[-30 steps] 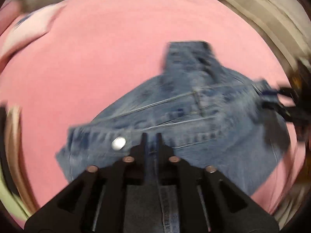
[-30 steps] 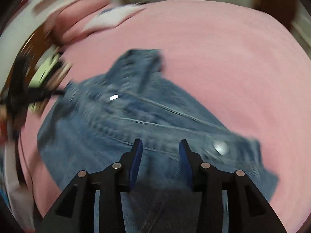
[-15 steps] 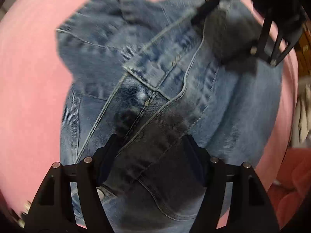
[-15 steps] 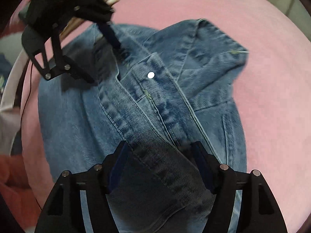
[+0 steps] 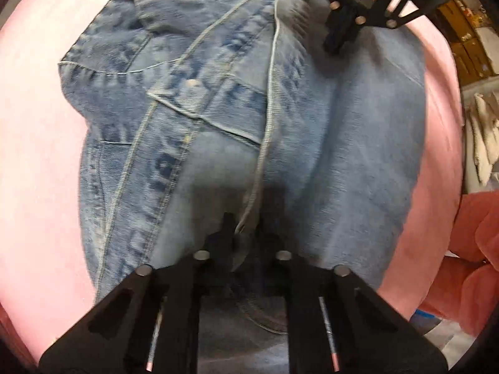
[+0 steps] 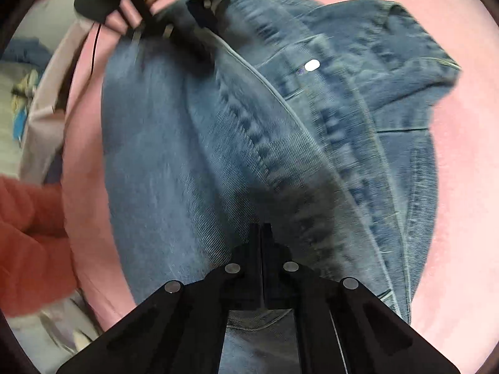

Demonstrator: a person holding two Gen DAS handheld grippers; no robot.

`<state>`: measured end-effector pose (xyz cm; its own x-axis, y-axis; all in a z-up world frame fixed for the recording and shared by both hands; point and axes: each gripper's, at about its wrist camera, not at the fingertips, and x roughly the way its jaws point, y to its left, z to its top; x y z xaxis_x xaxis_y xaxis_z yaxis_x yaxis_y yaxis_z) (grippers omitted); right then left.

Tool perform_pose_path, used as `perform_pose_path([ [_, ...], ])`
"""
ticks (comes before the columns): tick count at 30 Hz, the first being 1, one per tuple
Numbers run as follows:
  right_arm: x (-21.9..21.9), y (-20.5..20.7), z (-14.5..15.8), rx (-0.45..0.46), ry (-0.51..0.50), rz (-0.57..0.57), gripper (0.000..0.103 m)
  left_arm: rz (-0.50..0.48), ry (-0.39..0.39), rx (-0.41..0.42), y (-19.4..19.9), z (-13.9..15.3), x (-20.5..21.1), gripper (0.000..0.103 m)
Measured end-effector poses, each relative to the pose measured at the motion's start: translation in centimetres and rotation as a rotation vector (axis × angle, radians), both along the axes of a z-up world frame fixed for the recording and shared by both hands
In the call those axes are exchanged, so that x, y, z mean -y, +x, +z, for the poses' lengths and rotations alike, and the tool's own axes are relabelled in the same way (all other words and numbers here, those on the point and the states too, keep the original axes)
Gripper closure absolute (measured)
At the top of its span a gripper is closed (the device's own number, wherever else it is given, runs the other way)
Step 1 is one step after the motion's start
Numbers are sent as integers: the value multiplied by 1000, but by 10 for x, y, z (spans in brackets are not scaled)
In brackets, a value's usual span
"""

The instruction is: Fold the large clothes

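A blue denim jacket lies bunched on a pink bed cover; it also shows in the right wrist view, with a white snap button near its collar. My left gripper is shut on a seamed denim edge at the near side. My right gripper is shut on a fold of denim. Each gripper appears at the far end of the jacket in the other's view: the right one and the left one.
The pink cover surrounds the jacket. A coral-red garment lies at the right edge of the left wrist view and also at the left of the right wrist view. Shelves with boxes stand beyond the bed.
Half a second ago both grippers were open over the denim; now both have shut on it. One second ago the left was shut on the jacket and the right was part open.
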<state>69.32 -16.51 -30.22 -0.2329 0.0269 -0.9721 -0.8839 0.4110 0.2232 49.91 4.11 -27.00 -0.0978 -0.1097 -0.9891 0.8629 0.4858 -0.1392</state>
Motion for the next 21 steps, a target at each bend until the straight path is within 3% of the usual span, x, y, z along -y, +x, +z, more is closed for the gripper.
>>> perform_pose_path([
  [3,7,15,3,2,32,-93,102,32,-55,78,-2,11,-4,100],
  [6,13,35,6,41,42,-145,102,149,-150,171,12,41,-27,100],
  [8,16,45,12,70,49,-157,102,223,-170,203,32,52,-41,100],
  [11,21,64,27,149,89,-188,102,271,-131,156,49,38,-47,100],
  [14,20,86,39,232,118,-241,102,283,-46,189,45,17,-43,96],
  [16,23,96,49,304,117,-266,99,305,-20,232,43,17,-40,85],
  [17,23,99,51,327,107,-271,90,320,-10,256,44,19,-41,78],
  [18,24,102,51,330,99,-274,74,342,7,294,47,23,-45,58],
  [19,27,105,52,317,97,-281,66,371,21,333,47,27,-46,45],
  [21,31,106,55,320,111,-302,61,471,8,419,52,45,-63,45],
])
